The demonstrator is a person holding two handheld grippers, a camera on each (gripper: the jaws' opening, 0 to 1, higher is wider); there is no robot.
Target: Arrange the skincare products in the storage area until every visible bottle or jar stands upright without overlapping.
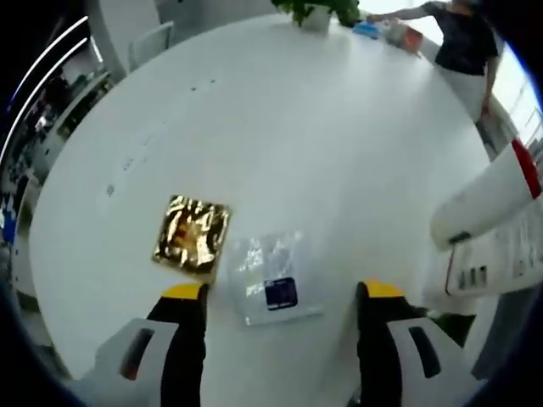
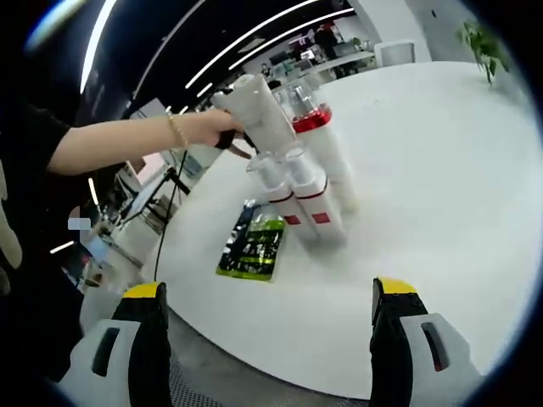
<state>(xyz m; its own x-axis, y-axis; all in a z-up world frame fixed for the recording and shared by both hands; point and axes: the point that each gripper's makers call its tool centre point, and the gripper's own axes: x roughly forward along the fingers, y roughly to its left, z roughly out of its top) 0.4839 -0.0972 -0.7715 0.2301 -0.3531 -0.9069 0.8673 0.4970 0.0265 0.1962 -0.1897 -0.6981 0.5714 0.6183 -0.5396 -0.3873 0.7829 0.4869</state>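
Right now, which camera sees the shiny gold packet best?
The left gripper view: the gold packet lies flat on the white table, whole and unblocked, beside a clear packet. The right gripper view looks at the white bottles and a green packet instead.

two sachets (image 1: 192, 234) (image 1: 273, 276) side by side on table (image 1: 297, 136); packet (image 2: 253, 242) beside bottles (image 2: 307, 197)

My left gripper (image 1: 284, 292) hangs with jaws spread over the white table (image 1: 297, 127), a clear sachet (image 1: 271, 275) between them, a gold sachet (image 1: 192, 234) just beside it, and a white red-banded bottle (image 1: 488, 199) off to its right.
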